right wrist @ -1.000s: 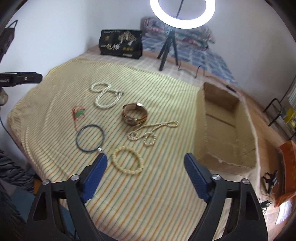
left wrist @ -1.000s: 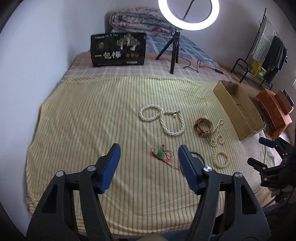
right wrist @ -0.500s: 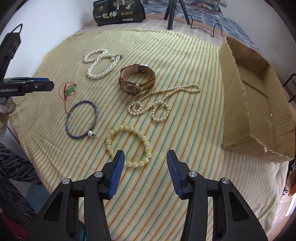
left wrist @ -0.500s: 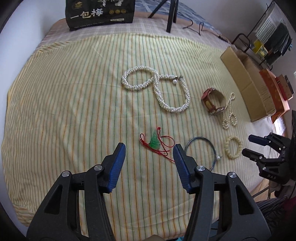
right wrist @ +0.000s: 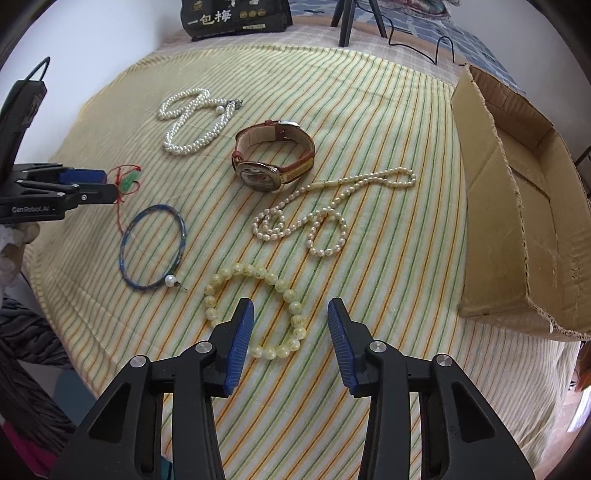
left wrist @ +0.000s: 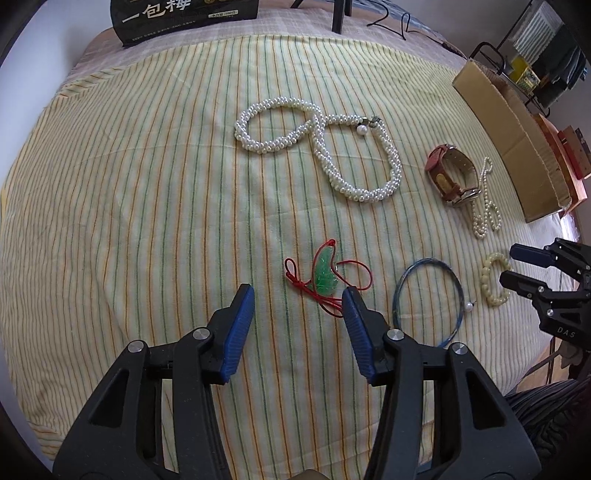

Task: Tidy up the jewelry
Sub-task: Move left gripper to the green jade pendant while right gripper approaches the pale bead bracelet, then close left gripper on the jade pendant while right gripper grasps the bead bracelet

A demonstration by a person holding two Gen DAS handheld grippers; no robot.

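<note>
On the striped cloth lie a green pendant on a red cord (left wrist: 325,275), a blue bangle (left wrist: 428,295), a thick pearl necklace (left wrist: 321,144), a brown watch (right wrist: 273,158), a thin pearl strand (right wrist: 325,218) and a yellow bead bracelet (right wrist: 258,310). My left gripper (left wrist: 297,299) is open and empty, low over the cloth, with the pendant just ahead between its fingers. My right gripper (right wrist: 290,312) is open and empty, its fingers straddling the near right side of the yellow bead bracelet. An open cardboard box (right wrist: 524,206) stands at the right.
A black printed box (left wrist: 184,16) and a ring-light tripod (right wrist: 347,14) with its cable stand at the far side of the bed. An orange box (left wrist: 565,155) and a clothes rack (left wrist: 535,48) are beyond the cardboard box. The cloth's front edge drops off close below both grippers.
Both grippers have come down and forward toward the cloth. The left now reaches the pendant, the right reaches the yellow bracelet, and both pairs of fingers have narrowed since a second ago.
</note>
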